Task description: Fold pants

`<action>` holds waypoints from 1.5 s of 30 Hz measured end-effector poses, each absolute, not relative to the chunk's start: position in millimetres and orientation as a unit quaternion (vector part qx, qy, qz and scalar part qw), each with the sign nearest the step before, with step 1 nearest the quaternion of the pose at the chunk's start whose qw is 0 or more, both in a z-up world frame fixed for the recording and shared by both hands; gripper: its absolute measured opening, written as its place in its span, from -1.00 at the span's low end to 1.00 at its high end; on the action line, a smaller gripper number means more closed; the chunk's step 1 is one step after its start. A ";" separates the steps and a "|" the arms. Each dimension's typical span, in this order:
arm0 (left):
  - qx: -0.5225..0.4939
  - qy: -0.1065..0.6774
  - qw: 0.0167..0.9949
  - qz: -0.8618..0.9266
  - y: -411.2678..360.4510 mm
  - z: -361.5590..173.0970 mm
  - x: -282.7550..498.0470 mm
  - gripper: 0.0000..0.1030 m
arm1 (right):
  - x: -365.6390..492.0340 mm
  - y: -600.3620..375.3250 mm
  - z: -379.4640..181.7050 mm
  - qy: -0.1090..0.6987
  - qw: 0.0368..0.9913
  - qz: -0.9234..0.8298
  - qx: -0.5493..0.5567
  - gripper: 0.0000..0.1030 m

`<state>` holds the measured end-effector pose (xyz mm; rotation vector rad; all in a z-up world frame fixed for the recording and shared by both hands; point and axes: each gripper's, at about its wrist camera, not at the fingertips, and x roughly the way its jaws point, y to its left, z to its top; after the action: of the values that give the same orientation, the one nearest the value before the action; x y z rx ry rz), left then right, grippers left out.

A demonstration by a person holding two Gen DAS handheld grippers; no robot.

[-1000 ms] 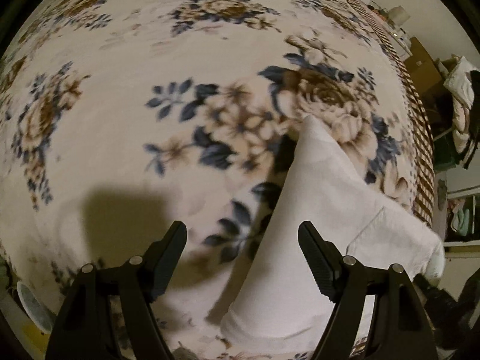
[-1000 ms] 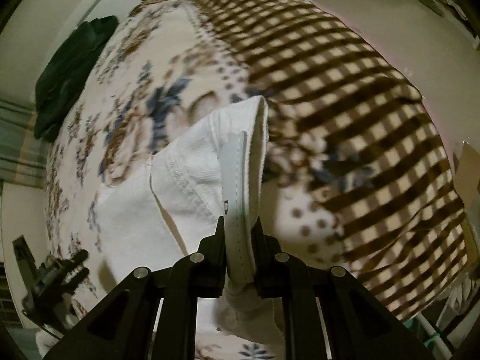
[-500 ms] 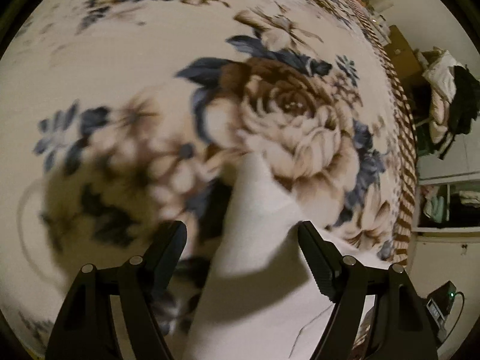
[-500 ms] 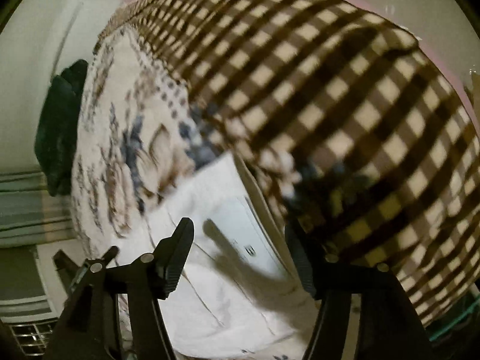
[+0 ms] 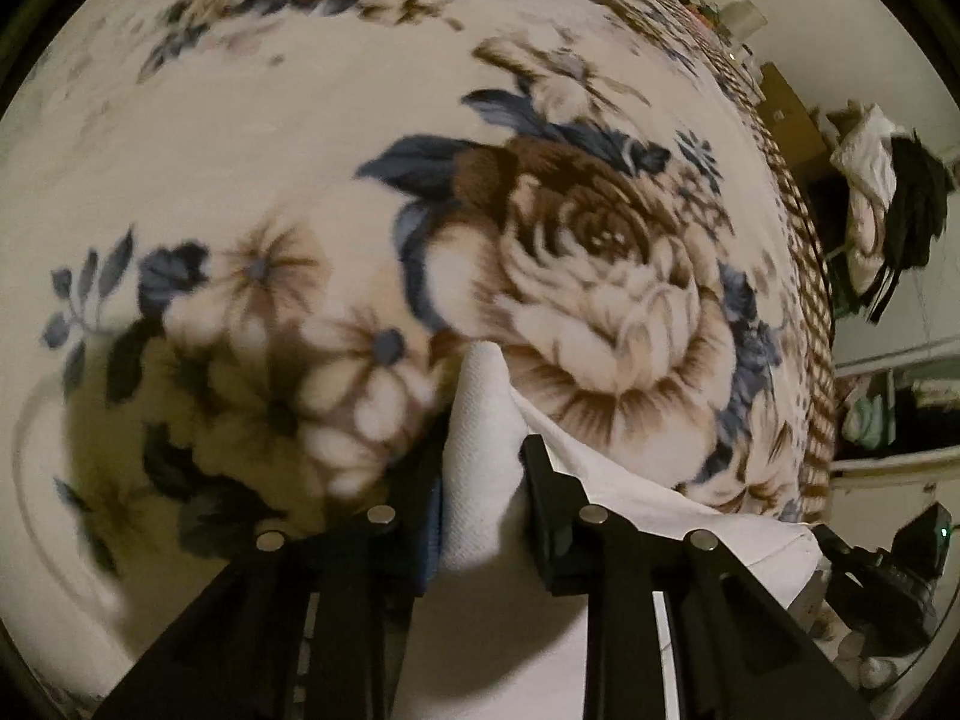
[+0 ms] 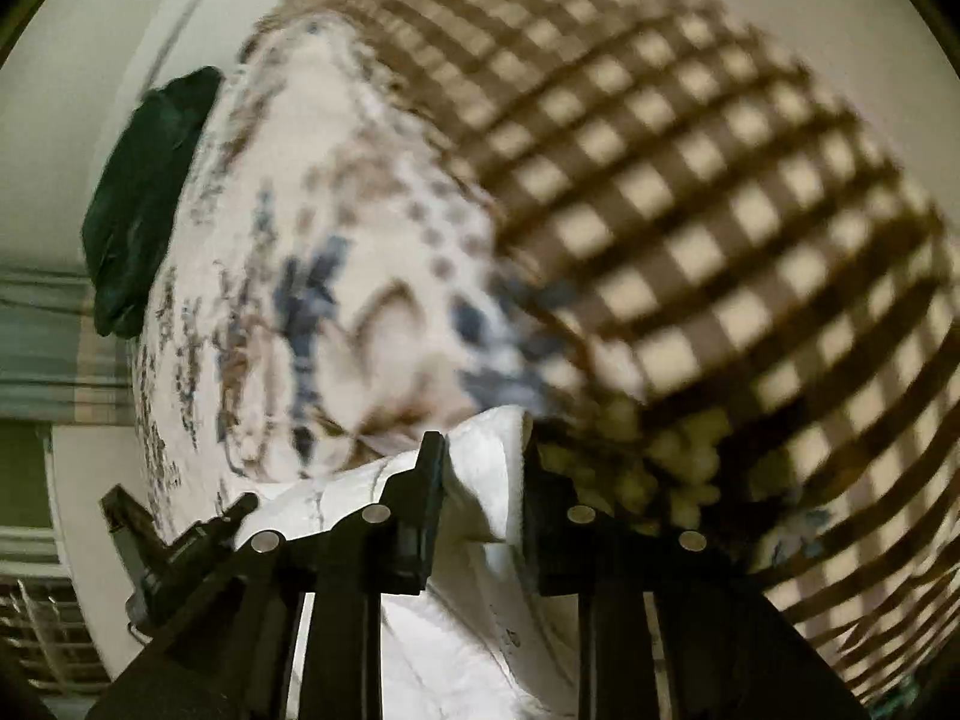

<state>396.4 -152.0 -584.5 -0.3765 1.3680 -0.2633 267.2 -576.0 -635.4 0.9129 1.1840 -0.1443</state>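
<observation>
White pants [image 5: 480, 456] lie on a bed under a floral blanket [image 5: 300, 150], cream with brown roses and blue leaves.

Left gripper [image 5: 483, 450]: jaws closing, now narrow, a bunched corner of the pants pinched up between them. The corner's tip pokes out just past the fingertips; the rest of the cloth trails back beneath the gripper and off to its right.

Right gripper [image 6: 483, 450]: jaws closing too, narrow, with a fold of the same white pants [image 6: 492, 480] between the pads. The cloth runs down under the gripper toward the lower frame edge. View is blurred.

Beyond lies the blanket's brown checked border [image 6: 690, 210]. A dark green garment [image 6: 144, 198] sits at the bed's far edge, well apart from the pants.
</observation>
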 end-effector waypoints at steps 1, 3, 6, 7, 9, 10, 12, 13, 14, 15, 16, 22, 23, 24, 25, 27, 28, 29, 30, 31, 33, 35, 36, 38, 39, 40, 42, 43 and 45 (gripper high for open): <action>-0.191 0.631 0.743 -0.118 -148.6 -588.7 398.4 -0.59 | 268.5 -577.3 -630.7 0.531 0.736 -0.067 0.414 -0.56; -0.220 0.636 0.731 -0.111 -144.8 -592.6 401.2 -0.58 | 273.7 -580.3 -634.5 0.533 0.734 -0.075 0.414 -0.56; -0.279 0.638 0.707 -0.121 -138.2 -589.5 403.6 -0.44 | 272.1 -583.3 -656.2 0.569 0.702 -0.105 0.414 -0.56; -0.292 0.640 0.700 -0.125 -135.3 -584.8 403.6 -0.37 | 269.7 -584.1 -657.5 0.569 0.701 -0.109 0.416 -0.56; -0.305 0.638 0.695 -0.129 -130.0 -576.5 403.6 0.19 | 260.9 -587.0 -650.8 0.552 0.706 -0.113 0.428 -0.56; -0.312 0.631 0.698 -0.134 -126.8 -570.6 403.3 0.35 | 257.5 -588.2 -646.7 0.542 0.711 -0.116 0.432 -0.56; -0.312 0.621 0.705 -0.139 -124.0 -561.9 404.3 0.49 | 247.6 -588.4 -633.8 0.525 0.726 -0.126 0.427 -0.56; -0.306 0.620 0.708 -0.141 -124.7 -560.0 406.1 0.49 | 246.0 -587.5 -629.7 0.518 0.731 -0.132 0.425 -0.56; -0.302 0.622 0.709 -0.141 -125.6 -560.6 407.8 0.49 | 244.2 -588.1 -625.4 0.513 0.735 -0.142 0.420 -0.56; -0.298 0.625 0.708 -0.141 -127.7 -563.4 409.3 0.49 | 243.5 -588.5 -623.6 0.510 0.737 -0.152 0.416 -0.56; -0.296 0.628 0.706 -0.140 -129.8 -566.5 410.7 0.49 | 240.4 -592.2 -622.9 0.509 0.736 -0.162 0.415 -0.56; -0.246 0.650 0.702 -0.153 -155.4 -586.8 413.2 0.48 | 244.6 -605.2 -644.0 0.528 0.719 -0.179 0.415 -0.56; -0.237 0.645 0.708 -0.164 -160.5 -586.1 413.0 0.42 | 247.2 -603.5 -645.4 0.531 0.720 -0.178 0.410 -0.56; -0.230 0.635 0.716 -0.175 -164.3 -584.5 412.6 -0.14 | 248.3 -603.8 -645.6 0.534 0.720 -0.178 0.406 -0.56; -0.223 0.629 0.722 -0.183 -167.7 -584.2 412.9 -0.54 | 249.9 -602.5 -646.3 0.534 0.720 -0.178 0.405 -0.56; -0.209 0.628 0.728 -0.178 -170.9 -588.5 416.9 -0.76 | 247.3 -604.4 -646.2 0.533 0.718 -0.182 0.409 -0.56; -0.206 0.628 0.731 -0.172 -170.2 -590.7 418.7 -0.78 | 246.0 -604.9 -645.8 0.532 0.717 -0.187 0.410 -0.56; -0.204 0.629 0.731 -0.165 -168.8 -593.5 420.9 -0.80 | 246.5 -604.6 -646.3 0.532 0.716 -0.190 0.411 -0.56; -0.211 0.633 0.727 -0.158 -166.1 -597.5 424.3 -0.80 | 246.6 -604.9 -648.2 0.533 0.712 -0.192 0.415 -0.55; -0.219 0.636 0.724 -0.155 -164.2 -598.3 426.2 -0.80 | 248.4 -604.5 -650.4 0.537 0.708 -0.190 0.416 -0.54; -0.229 0.636 0.720 -0.154 -160.8 -593.7 427.4 -0.78 | 252.1 -605.8 -652.4 0.553 0.702 -0.168 0.416 -0.43; -0.230 0.645 0.712 -0.156 -156.7 -584.3 424.2 -0.51 | 249.0 -611.3 -650.6 0.559 0.692 -0.148 0.432 0.06; -0.229 0.651 0.708 -0.153 -154.6 -580.7 421.3 -0.04 | 240.6 -616.3 -646.1 0.565 0.682 -0.146 0.440 0.41; -0.237 0.649 0.706 -0.155 -147.1 -569.8 407.7 0.54 | 218.5 -622.1 -633.9 0.551 0.684 -0.143 0.456 0.44; -0.246 0.645 0.705 -0.160 -142.7 -563.6 395.9 0.57 | 202.9 -623.8 -628.4 0.547 0.683 -0.148 0.461 0.44; -0.248 0.647 0.703 -0.161 -140.2 -560.1 384.0 0.57 | 190.9 -624.3 -626.2 0.545 0.680 -0.152 0.466 0.44; -0.251 0.650 0.700 -0.156 -136.9 -556.8 360.7 0.57 | 153.9 -620.7 -631.8 0.541 0.655 -0.160 0.503 0.45; -0.252 0.654 0.697 -0.152 -136.2 -556.9 346.5 0.57 | 141.2 -617.4 -639.0 0.541 0.640 -0.158 0.522 0.45; -0.250 0.665 0.689 -0.143 -137.6 -562.1 317.7 0.57 | 112.8 -602.4 -668.2 0.537 0.594 -0.150 0.580 0.45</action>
<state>317.7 -137.6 -562.1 -0.5596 1.4865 -0.3194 112.8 -602.4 -668.2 1.3489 1.2477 -0.3492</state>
